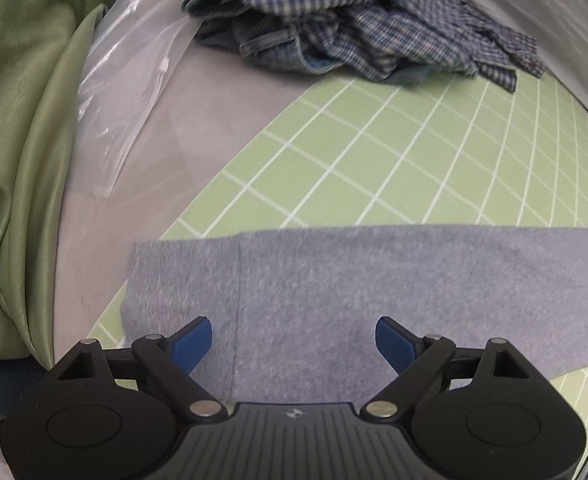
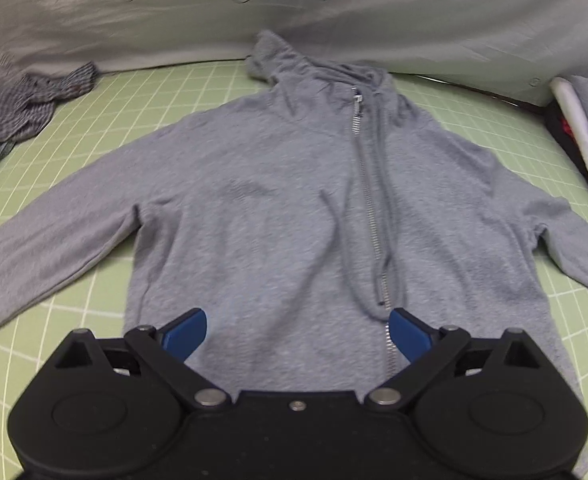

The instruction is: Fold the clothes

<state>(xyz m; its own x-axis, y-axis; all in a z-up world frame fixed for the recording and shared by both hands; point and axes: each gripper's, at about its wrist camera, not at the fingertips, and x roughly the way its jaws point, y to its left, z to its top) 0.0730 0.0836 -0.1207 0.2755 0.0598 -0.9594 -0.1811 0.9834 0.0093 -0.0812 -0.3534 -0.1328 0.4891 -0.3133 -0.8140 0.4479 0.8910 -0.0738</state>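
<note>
We see a grey hoodie (image 2: pixel 278 200) flat on the green mat (image 2: pixel 134 92), mid-frame; our left gripper (image 1: pixel 294 340) and right gripper (image 2: pixel 297 332) hover, jaws spread, pinching nothing.

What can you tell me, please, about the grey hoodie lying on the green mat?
The grey hoodie is a soft, heathered knit with a silver metal zipper closed up the front and two grey drawstrings trailing down the chest. It lies flat, front up, on the green gridded mat, with both sleeves spread outward and the hood bunched at the top against a white cloth. No gripper holds it; both hover open above it.
</note>
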